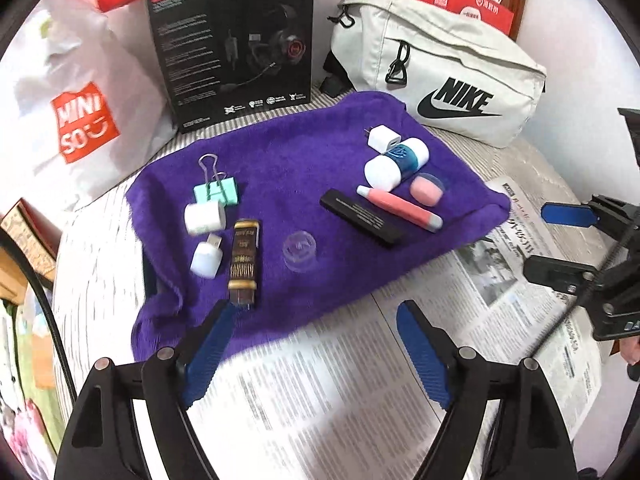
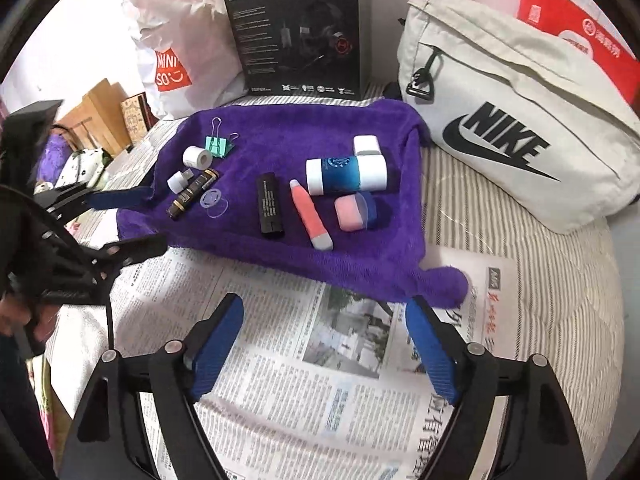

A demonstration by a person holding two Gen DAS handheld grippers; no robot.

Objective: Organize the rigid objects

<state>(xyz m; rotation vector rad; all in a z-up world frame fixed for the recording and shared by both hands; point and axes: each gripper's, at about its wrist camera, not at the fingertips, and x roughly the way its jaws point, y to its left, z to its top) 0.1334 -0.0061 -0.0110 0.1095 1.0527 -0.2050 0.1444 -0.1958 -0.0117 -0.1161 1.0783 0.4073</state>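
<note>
A purple towel (image 1: 280,168) (image 2: 320,248) holds two groups of small items. On its left lie a mint binder clip (image 1: 218,192) (image 2: 218,145), a white tape roll (image 1: 205,217) (image 2: 197,157), a small white plug (image 1: 207,259), a brown-gold stick (image 1: 244,266) (image 2: 192,194) and a clear bobbin (image 1: 299,249) (image 2: 214,201). On its right lie a white charger (image 1: 383,138), a blue-and-white case (image 1: 396,162) (image 2: 346,174), a pink eraser (image 1: 427,189) (image 2: 352,212), a pink pen (image 1: 400,208) (image 2: 310,214) and a black bar (image 1: 360,216) (image 2: 270,204). My left gripper (image 1: 316,316) is open above the towel's near edge, holding nothing. My right gripper (image 2: 326,310) is open over the newspaper, also holding nothing.
A white Nike bag (image 1: 440,72) (image 2: 516,128), a black headset box (image 1: 232,40) (image 2: 298,28) and a white Miniso bag (image 1: 76,112) (image 2: 172,56) line the back. Newspaper (image 1: 360,380) (image 2: 320,380) covers the striped surface in front.
</note>
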